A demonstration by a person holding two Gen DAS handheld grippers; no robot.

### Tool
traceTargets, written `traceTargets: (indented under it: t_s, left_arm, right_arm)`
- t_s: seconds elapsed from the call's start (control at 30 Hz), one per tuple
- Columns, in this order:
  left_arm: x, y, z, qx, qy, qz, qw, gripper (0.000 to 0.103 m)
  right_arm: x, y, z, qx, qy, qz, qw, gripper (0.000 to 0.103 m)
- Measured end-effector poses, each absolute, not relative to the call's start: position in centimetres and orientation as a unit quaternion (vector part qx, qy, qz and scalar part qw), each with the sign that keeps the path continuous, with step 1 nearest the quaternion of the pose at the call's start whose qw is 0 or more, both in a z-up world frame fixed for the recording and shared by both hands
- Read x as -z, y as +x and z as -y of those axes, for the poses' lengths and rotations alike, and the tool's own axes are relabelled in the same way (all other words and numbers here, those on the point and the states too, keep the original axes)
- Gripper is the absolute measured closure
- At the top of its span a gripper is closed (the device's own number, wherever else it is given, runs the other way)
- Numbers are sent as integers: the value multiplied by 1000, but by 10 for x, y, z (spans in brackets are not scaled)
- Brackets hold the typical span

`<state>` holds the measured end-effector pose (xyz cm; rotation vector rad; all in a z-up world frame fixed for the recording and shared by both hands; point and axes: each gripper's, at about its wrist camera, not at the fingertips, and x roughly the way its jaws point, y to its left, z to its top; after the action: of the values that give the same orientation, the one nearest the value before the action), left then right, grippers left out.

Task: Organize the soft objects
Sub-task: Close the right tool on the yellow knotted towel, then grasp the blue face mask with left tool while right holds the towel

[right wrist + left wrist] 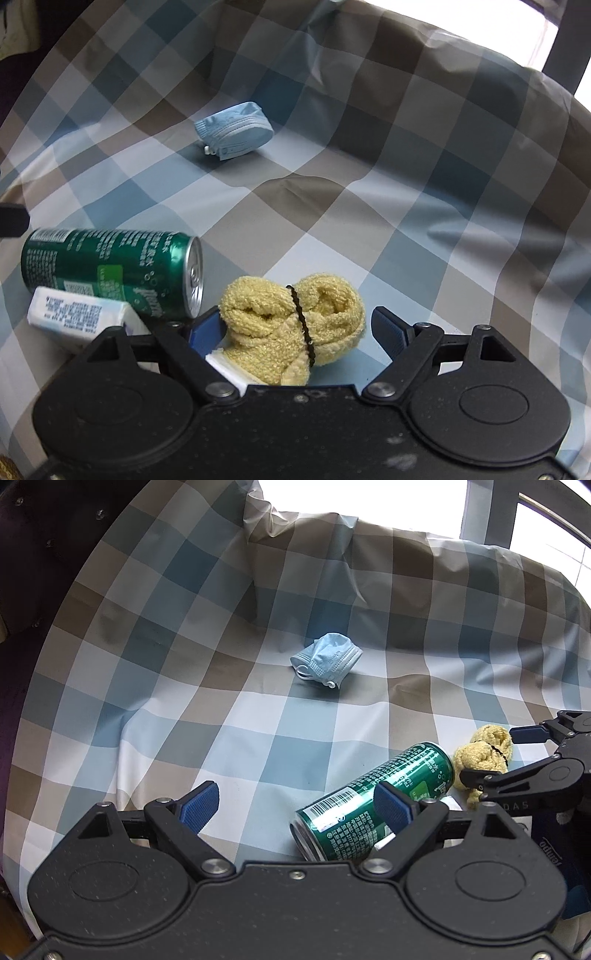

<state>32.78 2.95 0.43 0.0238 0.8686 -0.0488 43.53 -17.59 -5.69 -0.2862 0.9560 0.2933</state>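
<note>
Four things lie on a rumpled blue, brown and white checked cloth (229,709) below a bright window (369,498): face mask (325,660), green can (373,801), tissue pack (79,317), yellow bound towel (295,326). Left gripper (295,805) is released, empty; right gripper (297,326) straddles the towel, released.

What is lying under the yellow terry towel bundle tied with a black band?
A flat white object pokes out beneath the yellow terry towel bundle, on the checked cloth. The towel covers the rest of it.
</note>
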Motion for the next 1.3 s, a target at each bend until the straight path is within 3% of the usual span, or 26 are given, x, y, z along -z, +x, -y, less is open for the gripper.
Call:
traceTargets:
  t_s: [0.33, 0.5, 0.6, 1.1, 1.3]
  left_arm:
    - [-8, 368, -29, 31, -5, -435, 900, 16]
    - [-8, 391, -20, 27, 5, -434, 900, 16]
    - [-8, 403, -13, 25, 14, -428, 903, 16]
    - [8, 490, 13, 2, -11, -426, 905, 9]
    - [32, 514, 17, -13, -56, -447, 893, 9]
  right_arm:
    - [70, 461, 194, -116, -56, -493, 860, 21]
    - [70, 461, 214, -105, 0, -478, 872, 42]
    - [69, 460, 224, -88, 27, -465, 880, 46]
    - [48, 426, 264, -40, 134, -305, 942, 48]
    - [47, 422, 267, -40, 146, -290, 945, 48]
